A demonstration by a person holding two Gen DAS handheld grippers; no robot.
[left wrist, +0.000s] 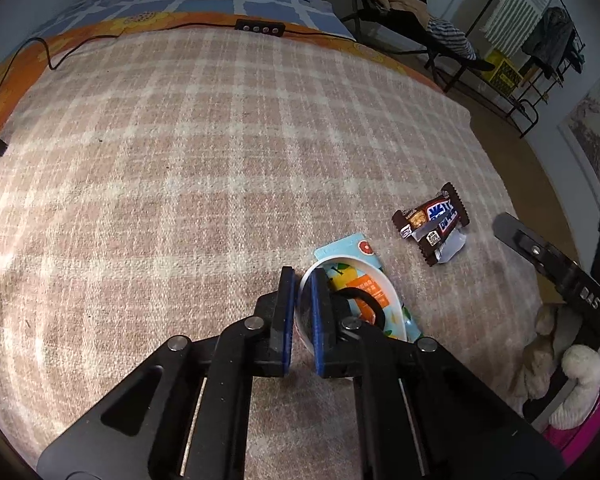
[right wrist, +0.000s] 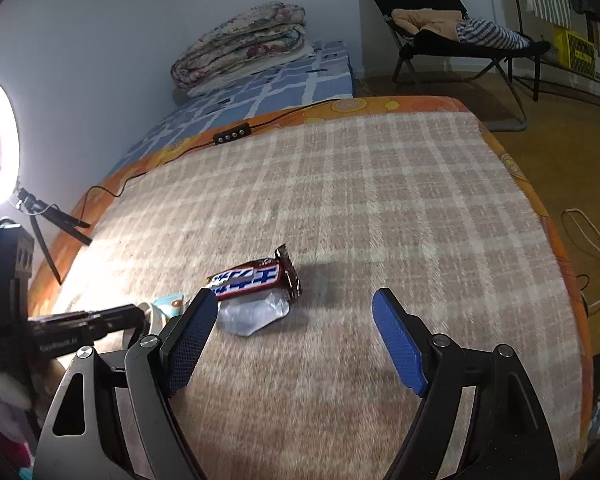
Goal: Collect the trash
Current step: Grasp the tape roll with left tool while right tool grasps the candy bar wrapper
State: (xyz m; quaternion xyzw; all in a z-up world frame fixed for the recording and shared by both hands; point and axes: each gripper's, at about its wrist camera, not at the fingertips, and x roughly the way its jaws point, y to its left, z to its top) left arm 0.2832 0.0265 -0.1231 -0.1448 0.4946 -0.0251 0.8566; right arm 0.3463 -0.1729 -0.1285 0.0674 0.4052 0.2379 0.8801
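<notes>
White cup (left wrist: 352,276) holding a juice pouch (left wrist: 364,292) on the plaid blanket (left wrist: 220,160), rim pinched by the clenched left gripper (left wrist: 302,284) for carrying; candy wrapper (right wrist: 256,278) at 11 o'clock of the released right gripper (right wrist: 296,320).

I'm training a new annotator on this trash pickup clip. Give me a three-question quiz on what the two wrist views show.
1. True or false: the left gripper is shut on the rim of the white cup.
2. Which piece of trash lies untouched on the plaid blanket? A) a soda can B) the chocolate bar wrapper C) a banana peel
3. Fill in: the right gripper is ___, with nothing between its pads.

Key: 1 true; 2 B; 3 open
</notes>
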